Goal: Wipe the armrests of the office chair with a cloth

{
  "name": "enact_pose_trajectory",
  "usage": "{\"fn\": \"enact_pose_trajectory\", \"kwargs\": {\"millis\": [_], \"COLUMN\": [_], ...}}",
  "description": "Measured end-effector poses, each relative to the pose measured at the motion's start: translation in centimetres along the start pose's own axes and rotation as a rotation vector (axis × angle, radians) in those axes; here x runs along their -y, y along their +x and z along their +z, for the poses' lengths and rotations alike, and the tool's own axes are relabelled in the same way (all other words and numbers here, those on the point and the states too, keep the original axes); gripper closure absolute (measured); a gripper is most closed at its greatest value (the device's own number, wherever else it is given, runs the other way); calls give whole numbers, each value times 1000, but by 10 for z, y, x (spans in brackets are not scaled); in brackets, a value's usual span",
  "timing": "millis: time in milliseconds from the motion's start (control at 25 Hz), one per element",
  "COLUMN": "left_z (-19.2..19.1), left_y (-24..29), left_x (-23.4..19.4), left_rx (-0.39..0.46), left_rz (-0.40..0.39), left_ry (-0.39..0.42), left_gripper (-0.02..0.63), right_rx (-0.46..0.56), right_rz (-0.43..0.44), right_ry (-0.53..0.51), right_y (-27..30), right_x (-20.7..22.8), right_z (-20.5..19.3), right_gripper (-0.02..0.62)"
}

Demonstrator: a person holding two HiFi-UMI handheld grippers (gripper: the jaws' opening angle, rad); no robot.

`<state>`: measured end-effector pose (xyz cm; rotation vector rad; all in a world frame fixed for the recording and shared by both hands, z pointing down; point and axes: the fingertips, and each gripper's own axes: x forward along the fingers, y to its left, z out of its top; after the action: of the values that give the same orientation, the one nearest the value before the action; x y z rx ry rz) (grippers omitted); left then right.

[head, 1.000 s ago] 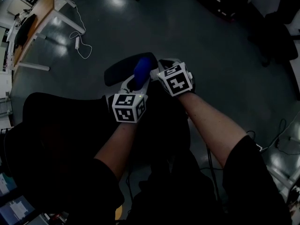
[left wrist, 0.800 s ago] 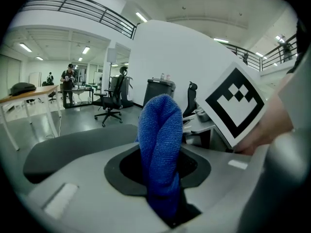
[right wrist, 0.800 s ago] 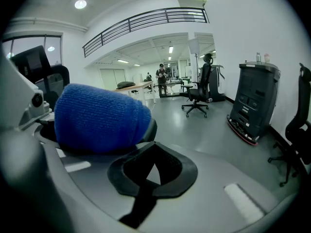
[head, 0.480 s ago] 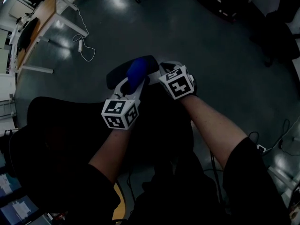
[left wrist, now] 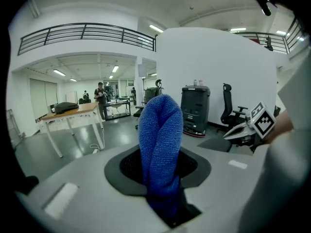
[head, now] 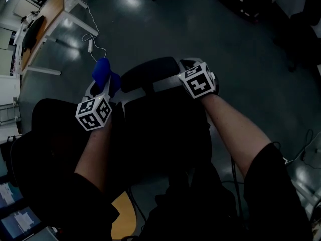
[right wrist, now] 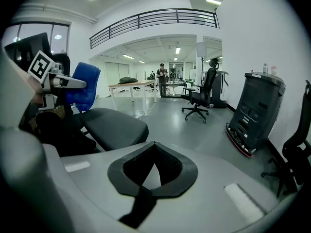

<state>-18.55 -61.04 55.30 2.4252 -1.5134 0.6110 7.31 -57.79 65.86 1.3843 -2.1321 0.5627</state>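
Cloth (left wrist: 160,149): blue, knitted in texture, clamped between the jaws of the left gripper (left wrist: 161,176). The jaws are closed on its lower part, and the free part stands up from them as a folded, rounded bundle.

Cloth position: in the head view the cloth sits just off the left end of the armrest (head: 150,70) and does not rest on it. Grey floor (head: 200,24) shows behind the cloth.

Armrest: a dark, oval pad lying crosswise between the two grippers. A grey bar (head: 165,84) shows along its near edge.

Right gripper (right wrist: 154,171): the jaws are drawn in narrow, with the tips meeting and nothing between them. In the head view it is at the right end of the armrest. Whether it touches the pad cannot be determined. In the right gripper view the pad lies to the left of the jaws, not between them.

Both of the person's forearms reach forward over dark chair parts in the lower half of the head view.

Surroundings: a wooden desk (head: 47,19) stands at the upper left, with a white cable (head: 95,51) on the floor beside it. In the right gripper view a second office chair (right wrist: 201,98) stands well apart on the open floor, and a dark cabinet (right wrist: 255,115) stands at the right.
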Motion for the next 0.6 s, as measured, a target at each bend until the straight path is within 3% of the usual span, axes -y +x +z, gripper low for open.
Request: {"fn": "enact_pose_trajectory", "kwargs": {"millis": [160, 400, 600], "left_z": [-20, -29, -18], "left_y": [14, 36, 52], "left_x": [-18, 8, 29], "left_rx": [-78, -99, -104], "left_rz": [48, -10, -60], "left_ry": [35, -2, 17], "left_gripper": [468, 466, 468], "right_rx": [-13, -28, -14], "right_rz": [2, 14, 24], "right_ry": [-16, -58, -74], "right_y": [2, 0, -3], "right_x": [-5, -7, -9], "right_z": [0, 4, 15], "right_gripper": [594, 594, 595]}}
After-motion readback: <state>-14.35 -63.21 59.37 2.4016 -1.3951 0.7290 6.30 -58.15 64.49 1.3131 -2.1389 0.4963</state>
